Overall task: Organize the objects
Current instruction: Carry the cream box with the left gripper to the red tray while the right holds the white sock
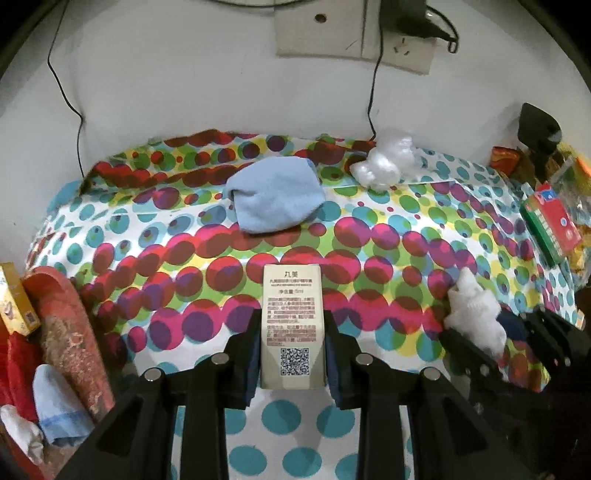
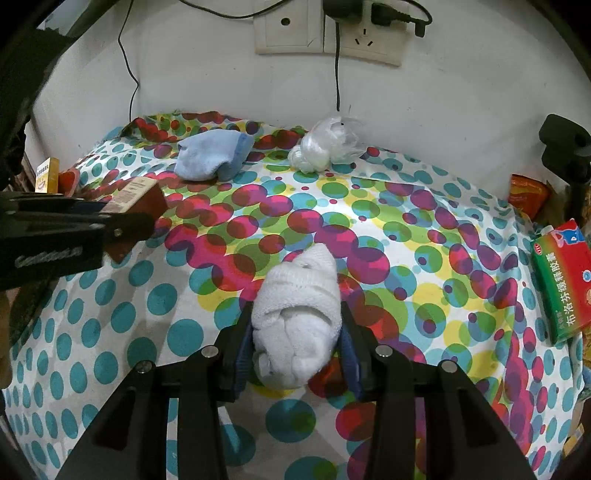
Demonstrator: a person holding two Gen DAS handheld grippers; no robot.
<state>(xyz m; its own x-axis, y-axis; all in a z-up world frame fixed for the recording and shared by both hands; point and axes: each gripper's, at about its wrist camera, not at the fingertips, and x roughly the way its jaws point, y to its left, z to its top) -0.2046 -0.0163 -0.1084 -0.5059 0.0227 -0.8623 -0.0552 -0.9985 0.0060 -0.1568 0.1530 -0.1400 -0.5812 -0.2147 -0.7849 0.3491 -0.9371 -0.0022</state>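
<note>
A small beige box (image 1: pixel 291 295) with printed text and a QR code stands upright between the pads of my left gripper (image 1: pixel 293 325), which is shut on it just above the dotted cloth (image 1: pixel 184 236). In the right wrist view the same box (image 2: pixel 135 192) shows at the left edge in the left gripper (image 2: pixel 122 221). My right gripper (image 2: pixel 295 317) is shut on a rolled white sock (image 2: pixel 299 288) over the middle of the cloth. That sock (image 1: pixel 472 310) also appears at the right of the left wrist view.
A rolled blue sock (image 1: pixel 275 195) and a crumpled clear plastic bag (image 1: pixel 382 162) lie near the wall. A green and red medicine box (image 2: pixel 561 280) sits at the right edge. At the left are a yellow box (image 1: pixel 14 299), a red item (image 1: pixel 66 332) and more cloths. Cables hang from wall sockets (image 2: pixel 325 33).
</note>
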